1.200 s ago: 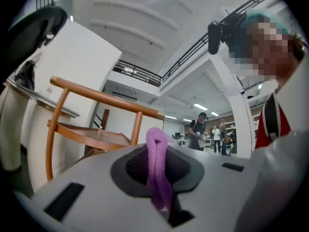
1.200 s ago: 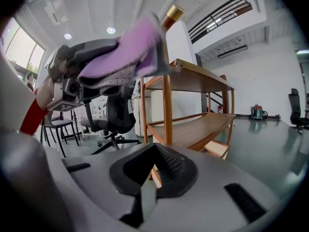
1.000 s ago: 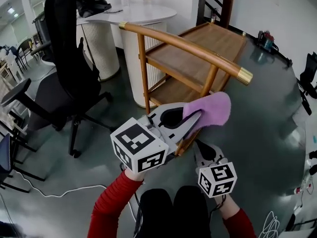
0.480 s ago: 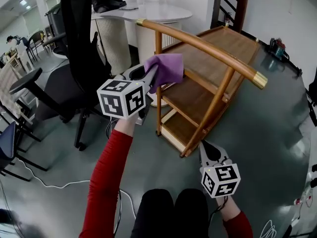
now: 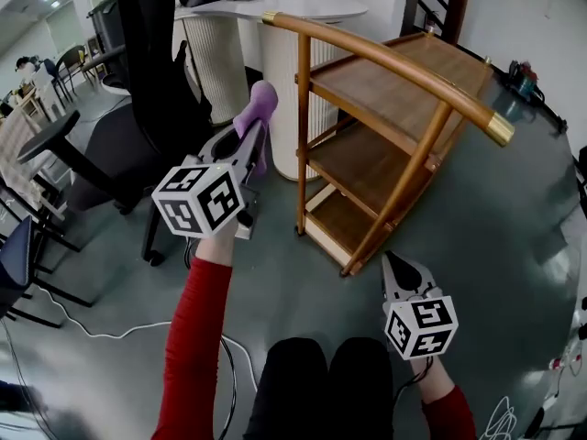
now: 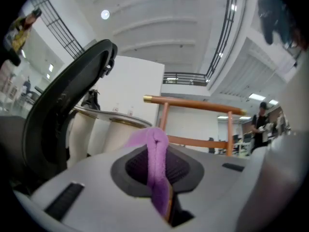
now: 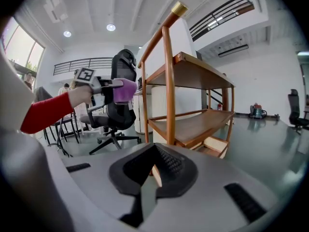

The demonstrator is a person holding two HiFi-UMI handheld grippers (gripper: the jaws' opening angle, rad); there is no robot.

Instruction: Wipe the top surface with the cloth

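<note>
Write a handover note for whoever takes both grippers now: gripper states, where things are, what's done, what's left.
Left gripper: shut on the purple cloth, held in the air left of the wooden trolley.
Right gripper: shut, empty, low by the trolley's foot.
Done: cloth gripped.
Left: bring the cloth onto the top shelf and wipe it; no contact now.

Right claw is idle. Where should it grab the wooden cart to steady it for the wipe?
Probably the near upright post, below the top shelf: a slim round bar the jaws can span, nearest the right claw. Come from the person's side, jaws across it; that leaves the top free for the cloth in the left claw.
</note>
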